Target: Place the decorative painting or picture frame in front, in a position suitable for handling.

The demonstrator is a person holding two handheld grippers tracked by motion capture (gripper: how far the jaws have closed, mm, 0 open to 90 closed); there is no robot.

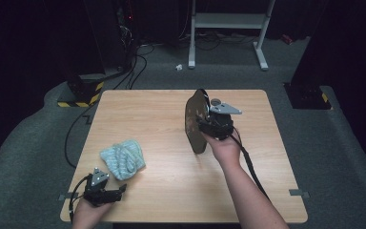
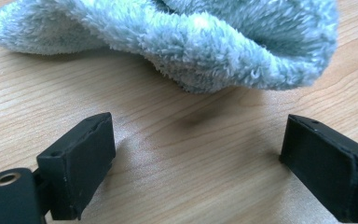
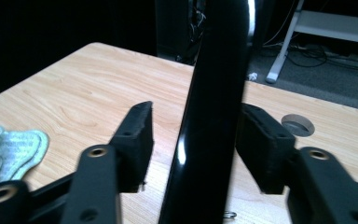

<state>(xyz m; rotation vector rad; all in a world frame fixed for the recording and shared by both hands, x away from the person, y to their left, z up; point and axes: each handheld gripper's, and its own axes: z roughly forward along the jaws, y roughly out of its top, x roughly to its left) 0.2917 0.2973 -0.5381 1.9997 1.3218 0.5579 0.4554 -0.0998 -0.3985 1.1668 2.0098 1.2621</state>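
**Reaching for the cloth**

Spreading wide and empty, the left gripper [image 2: 196,154] faces the fluffy blue cloth [image 2: 177,42] lying just ahead on the table [image 1: 162,119], nothing between. Farther off, the right gripper [image 1: 208,125] brackets an upright dark plate [image 1: 196,121]; whether it is clamped on it I cannot tell.

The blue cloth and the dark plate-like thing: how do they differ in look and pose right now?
The cloth is pale blue, fluffy and crumpled; the plate is dark, hard and glossy. The cloth lies loose on the table; the plate stands on edge. The left hand-held gripper is open just short of the cloth without touching it, while the plate sits between the jaws of the right hand-held gripper. Both are over the same wooden table.
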